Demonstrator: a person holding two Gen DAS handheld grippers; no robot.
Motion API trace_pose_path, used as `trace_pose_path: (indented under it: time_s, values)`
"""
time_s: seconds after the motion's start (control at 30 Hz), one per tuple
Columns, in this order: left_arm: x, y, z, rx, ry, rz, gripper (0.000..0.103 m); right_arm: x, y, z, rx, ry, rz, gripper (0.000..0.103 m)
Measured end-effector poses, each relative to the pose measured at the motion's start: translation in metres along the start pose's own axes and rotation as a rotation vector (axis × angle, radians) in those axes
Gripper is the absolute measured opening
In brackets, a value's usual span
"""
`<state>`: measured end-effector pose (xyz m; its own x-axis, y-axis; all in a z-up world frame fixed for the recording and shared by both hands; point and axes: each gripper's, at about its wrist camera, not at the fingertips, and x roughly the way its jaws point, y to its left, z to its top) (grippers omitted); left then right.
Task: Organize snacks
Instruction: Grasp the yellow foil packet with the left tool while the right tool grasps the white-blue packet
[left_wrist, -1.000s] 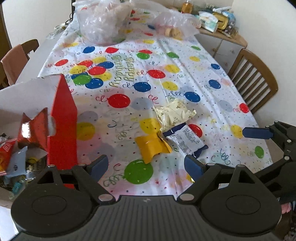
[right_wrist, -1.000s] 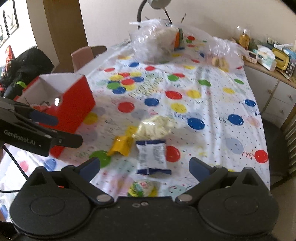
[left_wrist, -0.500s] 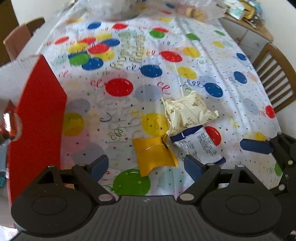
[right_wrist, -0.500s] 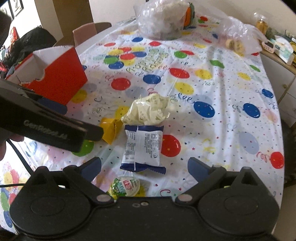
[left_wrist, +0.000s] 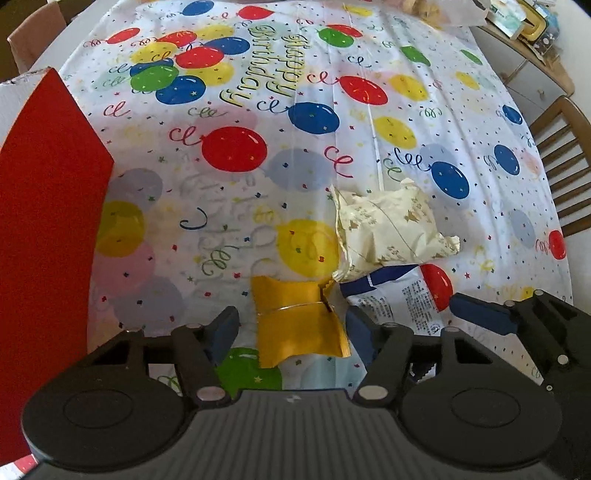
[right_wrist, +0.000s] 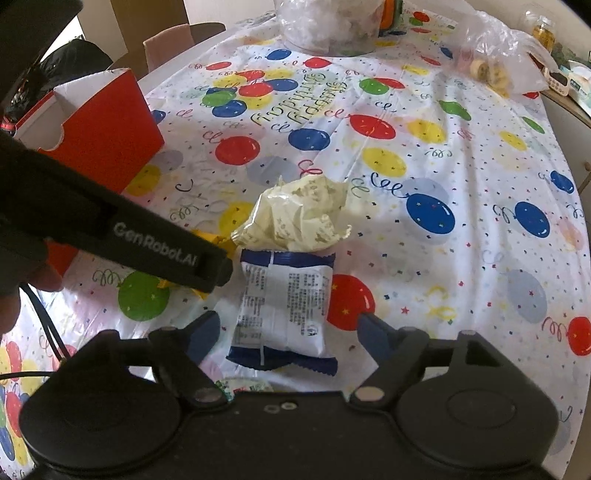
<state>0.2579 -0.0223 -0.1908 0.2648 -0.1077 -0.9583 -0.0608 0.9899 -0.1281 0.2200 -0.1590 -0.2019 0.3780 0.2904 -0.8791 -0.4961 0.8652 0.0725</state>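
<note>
left gripper (left_wrist: 291, 332) has just been closing, spread around the yellow packet (left_wrist: 297, 325); right gripper (right_wrist: 288, 336) likewise straddles the white-and-blue packet (right_wrist: 284, 306), seemingly not yet touching, long axis pointing away

A yellow packet (left_wrist: 297, 325), a blue-and-white packet (right_wrist: 284, 306), a cream packet (left_wrist: 388, 229) with what look like gold stars, a red box (right_wrist: 107, 136), a balloon-patterned tablecloth (left_wrist: 332, 147).

Both wrist views look steeply down, close over the tablecloth (left_wrist: 229, 229); both share the cream packet (left_wrist: 388, 229), white packet (right_wrist: 284, 306) and red box (right_wrist: 107, 136).
</note>
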Motion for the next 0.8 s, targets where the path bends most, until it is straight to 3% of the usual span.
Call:
trace_pose_path:
  time_s: [0.43, 0.8]
  values:
    - [-0.001, 0.003, -0.001, -0.015, -0.018, -0.001, 0.041, 0.006, 0.000, 0.002, -0.001, 0.005, -0.017, 0.052]
    - [-0.012, 0.015, -0.007, -0.034, -0.036, -0.056, 0.037, -0.005, -0.005, -0.005, 0.041, 0.002, -0.002, 0.047]
